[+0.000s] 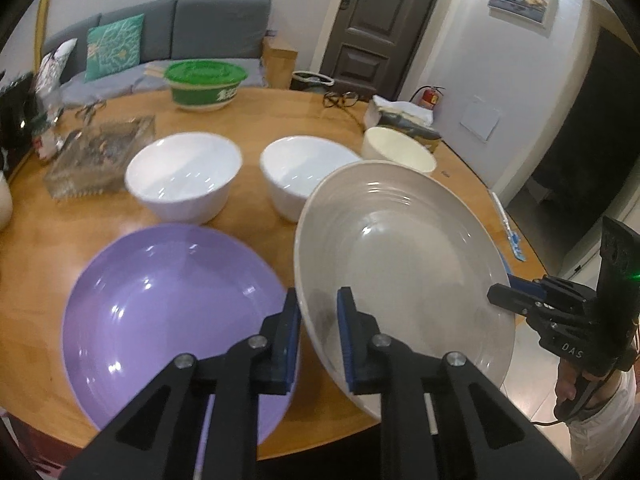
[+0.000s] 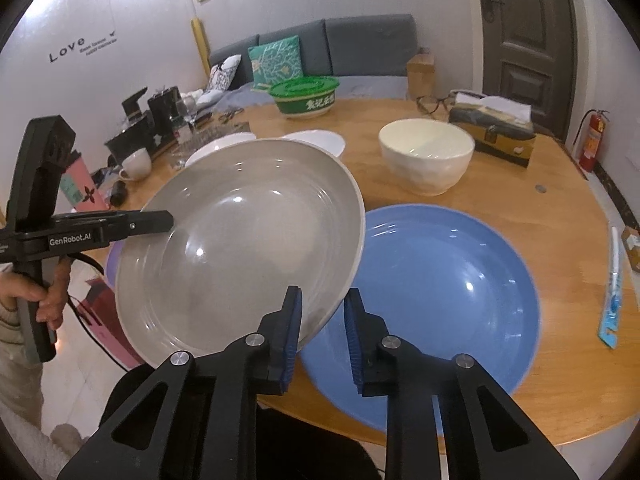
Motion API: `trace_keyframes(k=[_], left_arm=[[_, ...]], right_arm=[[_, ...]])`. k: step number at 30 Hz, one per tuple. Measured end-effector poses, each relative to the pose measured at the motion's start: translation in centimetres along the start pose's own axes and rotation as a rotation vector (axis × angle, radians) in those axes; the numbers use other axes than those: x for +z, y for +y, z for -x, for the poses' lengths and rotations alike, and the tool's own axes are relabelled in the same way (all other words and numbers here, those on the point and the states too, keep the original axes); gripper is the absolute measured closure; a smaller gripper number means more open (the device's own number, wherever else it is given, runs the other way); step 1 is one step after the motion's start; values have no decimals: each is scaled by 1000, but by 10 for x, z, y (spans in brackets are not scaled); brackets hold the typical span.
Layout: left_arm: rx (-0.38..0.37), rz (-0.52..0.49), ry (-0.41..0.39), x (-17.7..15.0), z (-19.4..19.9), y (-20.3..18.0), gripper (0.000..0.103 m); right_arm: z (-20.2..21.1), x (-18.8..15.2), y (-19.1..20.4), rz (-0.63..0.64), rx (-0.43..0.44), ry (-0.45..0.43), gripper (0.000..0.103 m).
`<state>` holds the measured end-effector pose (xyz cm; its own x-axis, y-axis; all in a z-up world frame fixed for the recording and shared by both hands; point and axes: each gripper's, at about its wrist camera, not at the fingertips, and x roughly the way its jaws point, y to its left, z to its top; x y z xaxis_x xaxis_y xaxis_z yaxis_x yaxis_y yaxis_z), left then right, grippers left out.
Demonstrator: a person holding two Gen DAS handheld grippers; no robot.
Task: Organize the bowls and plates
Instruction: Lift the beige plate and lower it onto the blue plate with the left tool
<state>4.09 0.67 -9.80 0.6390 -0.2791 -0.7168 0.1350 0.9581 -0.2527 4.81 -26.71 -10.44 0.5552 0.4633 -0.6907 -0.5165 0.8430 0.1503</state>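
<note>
Round, honey-coloured wooden table [image 1: 248, 104] carries the whole work area, with a grey sofa and a dark door behind it.

1. Left gripper [image 1: 318, 334]: both blue-padded jaws are clamped on the near rim of the wide, shallow grey ceramic plate [image 1: 400, 260]. The right gripper [image 2: 322, 338] pinches the same plate [image 2: 240, 248] at the opposite rim. 2 opposed grips probably keep so broad a plate from pivoting out of 1 pinch.
2. The plate appears clear of the table and tilted, so the step in hand is judged to be a carry toward a stack.
3. Directly left of the left gripper lies the flat lilac plate [image 1: 168, 312]; directly ahead of and below the right gripper lies the flat blue plate [image 2: 440, 300]. Either would serve as a stack base.
4. Farther ahead stand 2 round white bowls [image 1: 184, 176] [image 1: 304, 180], side by side, and 1 cream bowl [image 2: 426, 156] apart from them.
5. Beyond these sits a green lidded tub [image 1: 204, 84].
</note>
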Motion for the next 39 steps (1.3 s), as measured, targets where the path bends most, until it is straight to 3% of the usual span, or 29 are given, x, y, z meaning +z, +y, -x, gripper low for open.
trace_keyframes(k=[6, 18, 26, 39], left_arm=[[-25, -53, -5, 15, -12, -35, 88], [-58, -151, 70, 27, -68, -94, 88], [-49, -172, 109, 27, -96, -102, 87], [-36, -182, 139, 20, -112, -95, 87]], right_arm=[[22, -2, -26, -32, -49, -40, 87], [40, -19, -87, -124, -162, -61, 87], [27, -26, -105, -139, -188, -32, 87], [11, -30, -113, -171, -156, -6, 87]])
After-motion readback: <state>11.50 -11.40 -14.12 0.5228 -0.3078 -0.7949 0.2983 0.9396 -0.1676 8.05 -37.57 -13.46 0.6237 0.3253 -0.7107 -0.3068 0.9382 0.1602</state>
